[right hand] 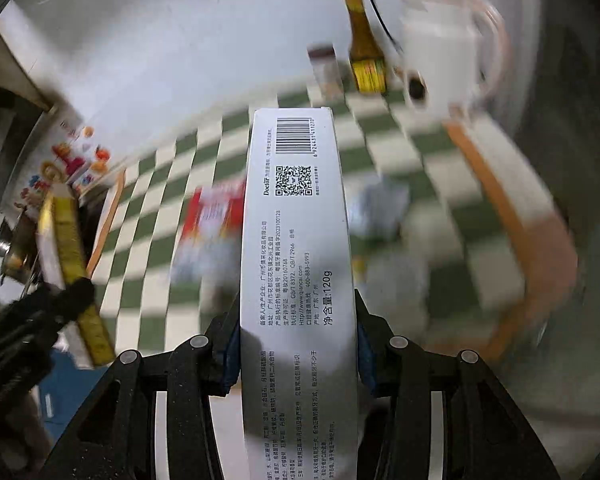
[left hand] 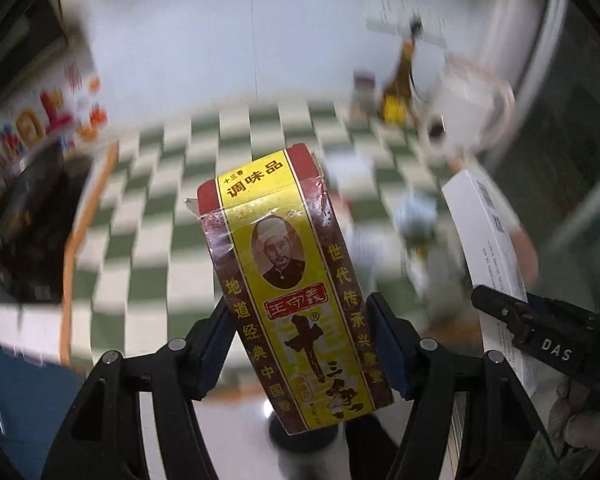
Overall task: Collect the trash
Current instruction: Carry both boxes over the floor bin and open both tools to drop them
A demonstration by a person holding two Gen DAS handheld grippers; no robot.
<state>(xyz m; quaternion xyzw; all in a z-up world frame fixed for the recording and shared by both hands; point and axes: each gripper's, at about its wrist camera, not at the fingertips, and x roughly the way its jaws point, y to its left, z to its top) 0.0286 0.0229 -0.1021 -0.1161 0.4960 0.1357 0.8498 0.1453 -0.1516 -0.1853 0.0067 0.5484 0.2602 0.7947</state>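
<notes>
My left gripper (left hand: 300,344) is shut on a yellow and brown spice box (left hand: 288,280) with a man's portrait, held upright above the checkered table (left hand: 172,216). My right gripper (right hand: 296,332) is shut on a long white toothpaste box (right hand: 296,240) with a barcode and QR code. The white box (left hand: 488,248) and the right gripper also show at the right of the left wrist view. The spice box (right hand: 66,248) shows at the left of the right wrist view. A red and white packet (right hand: 212,224) and a crumpled bluish wrapper (right hand: 380,208) lie blurred on the table.
A green and white checkered cloth with an orange border covers the table (right hand: 496,184). At the back stand a brown sauce bottle (right hand: 364,52), a small jar (right hand: 324,68) and a white kettle (right hand: 440,56). A colourful printed box (left hand: 40,116) sits at the left.
</notes>
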